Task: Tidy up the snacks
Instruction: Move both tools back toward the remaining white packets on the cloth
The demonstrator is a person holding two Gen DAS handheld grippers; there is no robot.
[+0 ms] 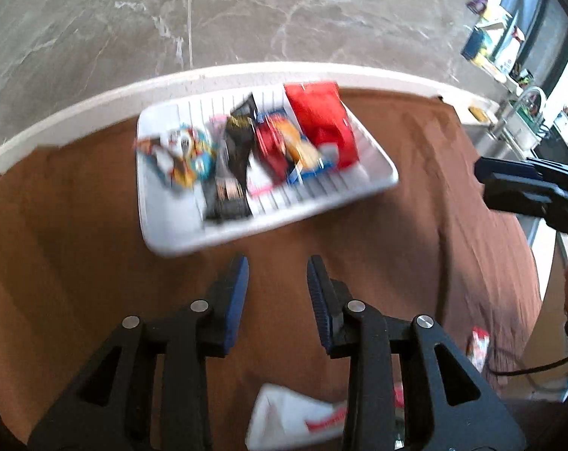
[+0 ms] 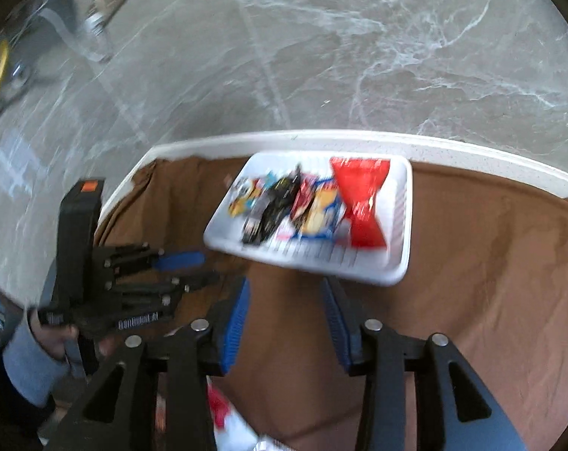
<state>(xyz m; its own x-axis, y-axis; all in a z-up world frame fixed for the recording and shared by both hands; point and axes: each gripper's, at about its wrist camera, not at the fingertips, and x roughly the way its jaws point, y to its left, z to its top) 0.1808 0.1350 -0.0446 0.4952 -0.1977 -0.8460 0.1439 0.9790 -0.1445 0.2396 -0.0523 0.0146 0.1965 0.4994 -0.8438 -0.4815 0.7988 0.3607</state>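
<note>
Both tools stand with their jaws apart and nothing between the blue pads: the left tool (image 1: 277, 263) hovers over bare brown cloth (image 1: 77, 263) just short of the white tray (image 1: 374, 184), and the right tool (image 2: 286, 285) sits at the tray's near edge, its pads not touching the rim. No earlier state can be judged; the blur suggests both are in motion. The tray holds the sorted snacks in a row: a red bag (image 1: 323, 120) at the right end, then a blue-and-yellow packet (image 1: 302, 150), a red packet (image 1: 271, 143), a black packet (image 1: 235, 158) and a multicoloured packet (image 1: 182, 158) at the left. The remaining work appears to lie closer in: a white-and-red packet (image 1: 295, 417) lies on the cloth below the left tool, and a small red-and-white packet (image 1: 479, 344) rests near the cloth's right edge. For the next pick, widen the jaws before descent, approach the flat packet along its short edge, and clamp on a seam rather than the slack middle, since thin film will likely slide. Free slots in the tray appear at its left front corner and along its right wall. The tray lies close to the white table edge (image 1: 77, 112), with the grey marbled floor (image 1: 284, 11) beyond; place packets downward, not with a push toward that edge. The two tools are near one another, so move one at a time.
</note>
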